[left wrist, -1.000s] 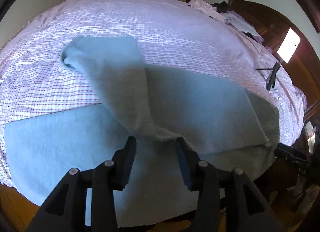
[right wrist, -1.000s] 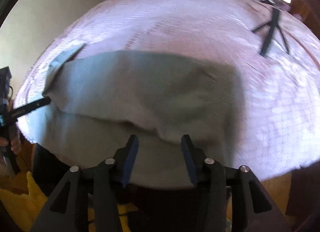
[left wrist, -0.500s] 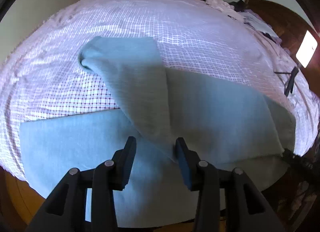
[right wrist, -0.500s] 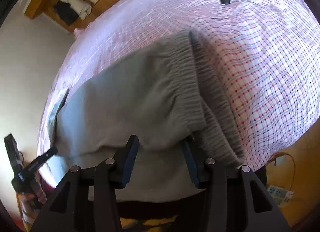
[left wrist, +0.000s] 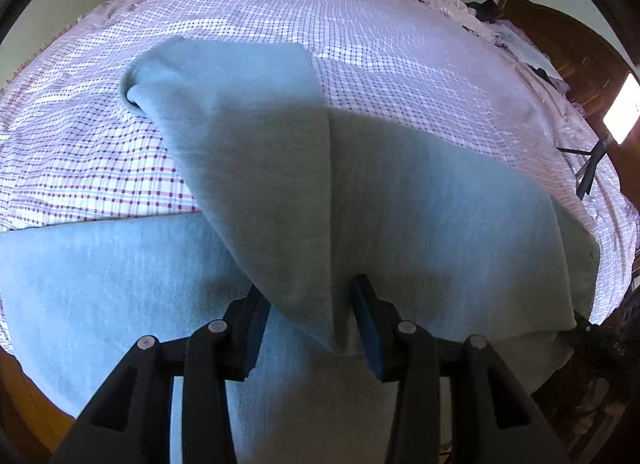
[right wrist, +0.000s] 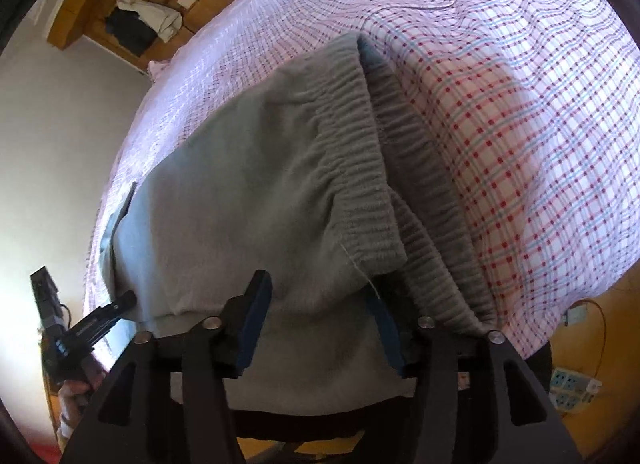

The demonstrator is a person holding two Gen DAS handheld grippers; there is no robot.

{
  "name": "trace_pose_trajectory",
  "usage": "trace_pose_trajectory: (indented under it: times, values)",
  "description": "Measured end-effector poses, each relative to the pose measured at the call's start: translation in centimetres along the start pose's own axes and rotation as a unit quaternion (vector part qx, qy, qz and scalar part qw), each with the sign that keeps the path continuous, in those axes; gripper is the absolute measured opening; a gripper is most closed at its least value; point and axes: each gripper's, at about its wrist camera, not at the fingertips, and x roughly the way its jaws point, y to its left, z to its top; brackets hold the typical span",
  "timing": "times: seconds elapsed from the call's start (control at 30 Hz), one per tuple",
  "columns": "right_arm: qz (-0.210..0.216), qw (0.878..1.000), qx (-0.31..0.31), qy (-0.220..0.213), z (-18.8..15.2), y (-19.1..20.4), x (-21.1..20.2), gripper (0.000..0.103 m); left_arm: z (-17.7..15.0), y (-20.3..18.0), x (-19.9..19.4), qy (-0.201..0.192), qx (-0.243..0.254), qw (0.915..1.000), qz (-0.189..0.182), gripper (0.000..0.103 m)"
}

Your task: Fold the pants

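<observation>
Light blue-grey pants (left wrist: 400,204) lie on a checked bedsheet (left wrist: 360,32). One leg (left wrist: 100,284) lies flat to the left. The other leg (left wrist: 248,136) is folded over and runs back into my left gripper (left wrist: 308,324), whose jaws stand apart with the fabric's edge between them. In the right wrist view the pants (right wrist: 248,192) show their ribbed elastic waistband (right wrist: 352,160). My right gripper (right wrist: 316,316) has its jaws apart with the lifted waist corner between them. The left gripper (right wrist: 100,316) shows at the far left there.
The bed's wooden edge (left wrist: 24,392) runs under the pants at the front. A tripod (left wrist: 588,172) and a bright lamp (left wrist: 624,108) stand at the right. A wooden shelf with clothes (right wrist: 136,20) is behind the bed. A power strip (right wrist: 572,388) lies on the floor.
The left gripper has moved forward, so the folded leg's edge now sits between its jaws. The right gripper has swung round and closed in on the waistband corner.
</observation>
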Motion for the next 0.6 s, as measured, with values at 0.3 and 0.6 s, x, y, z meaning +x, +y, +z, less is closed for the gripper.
trace_pose_trajectory:
  times: [0.3, 0.6]
  values:
    - [0.016, 0.999, 0.027, -0.03, -0.2, 1.4, 0.8, 0.083, -0.2, 0.5, -0.1, -0.012, -0.008, 0.9998, -0.016, 0.045]
    - [0.001, 0.999, 0.018, -0.051, 1.0, 2.5, -1.2, 0.002, -0.3, 0.5, -4.6, -0.051, -0.009, 0.9963, -0.069, 0.004]
